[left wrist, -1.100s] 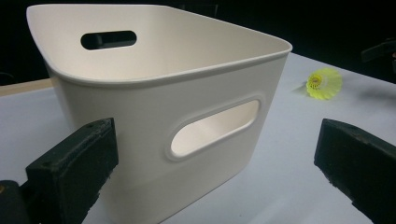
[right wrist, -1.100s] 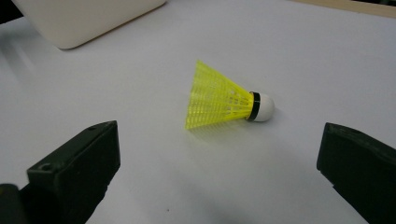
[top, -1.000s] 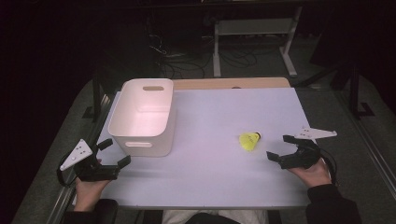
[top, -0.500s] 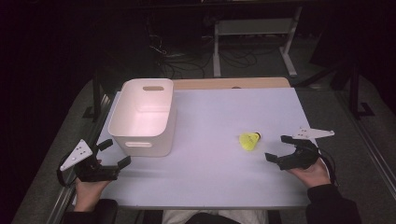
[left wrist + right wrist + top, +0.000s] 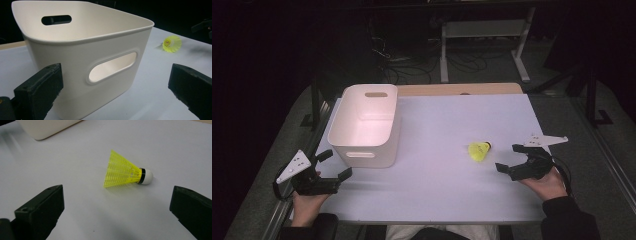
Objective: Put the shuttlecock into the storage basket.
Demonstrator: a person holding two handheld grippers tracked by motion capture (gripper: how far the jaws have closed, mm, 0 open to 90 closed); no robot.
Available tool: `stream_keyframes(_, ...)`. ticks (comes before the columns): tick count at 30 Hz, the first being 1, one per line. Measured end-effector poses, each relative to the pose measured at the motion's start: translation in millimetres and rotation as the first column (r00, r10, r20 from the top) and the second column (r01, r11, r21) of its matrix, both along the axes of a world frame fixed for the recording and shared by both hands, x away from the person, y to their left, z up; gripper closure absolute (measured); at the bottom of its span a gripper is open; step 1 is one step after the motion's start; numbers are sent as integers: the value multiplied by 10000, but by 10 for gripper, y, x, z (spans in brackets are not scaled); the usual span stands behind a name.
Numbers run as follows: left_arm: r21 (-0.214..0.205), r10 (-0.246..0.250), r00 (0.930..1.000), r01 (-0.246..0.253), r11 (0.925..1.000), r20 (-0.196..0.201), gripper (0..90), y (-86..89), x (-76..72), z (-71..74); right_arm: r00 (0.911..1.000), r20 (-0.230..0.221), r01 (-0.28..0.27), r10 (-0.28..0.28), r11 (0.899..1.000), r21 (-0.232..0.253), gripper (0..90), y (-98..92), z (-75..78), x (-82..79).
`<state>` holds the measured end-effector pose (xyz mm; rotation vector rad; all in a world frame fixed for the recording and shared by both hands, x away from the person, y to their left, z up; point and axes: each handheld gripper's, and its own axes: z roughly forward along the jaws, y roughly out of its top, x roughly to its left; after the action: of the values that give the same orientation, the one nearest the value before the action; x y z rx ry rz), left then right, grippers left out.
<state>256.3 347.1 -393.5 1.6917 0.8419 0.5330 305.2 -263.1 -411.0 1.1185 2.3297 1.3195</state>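
Shuttlecock (image 5: 126, 173) lies on its side on the table (image 5: 437, 150), just ahead of the right claw (image 5: 512, 159), which stands wide open and empty. Left claw (image 5: 336, 165), also open, faces the white bin (image 5: 82, 50).

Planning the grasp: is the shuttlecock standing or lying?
Lying on its side: the shuttlecock rests on the table, skirt and white cork both touching it.

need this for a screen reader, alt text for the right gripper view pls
A yellow shuttlecock with a white cork tip lies on its side on the pale table, ahead of the right gripper, whose black jaws stand wide open. A corner of the white bin shows at top left.
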Motion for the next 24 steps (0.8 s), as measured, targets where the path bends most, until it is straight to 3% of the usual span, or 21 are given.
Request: stream_keyframes(24, 12, 18, 10000, -18, 10000, -19, 0, -1, -7, -2, 9951, -673, -774, 723, 9940, -769, 0, 127, 43, 207)
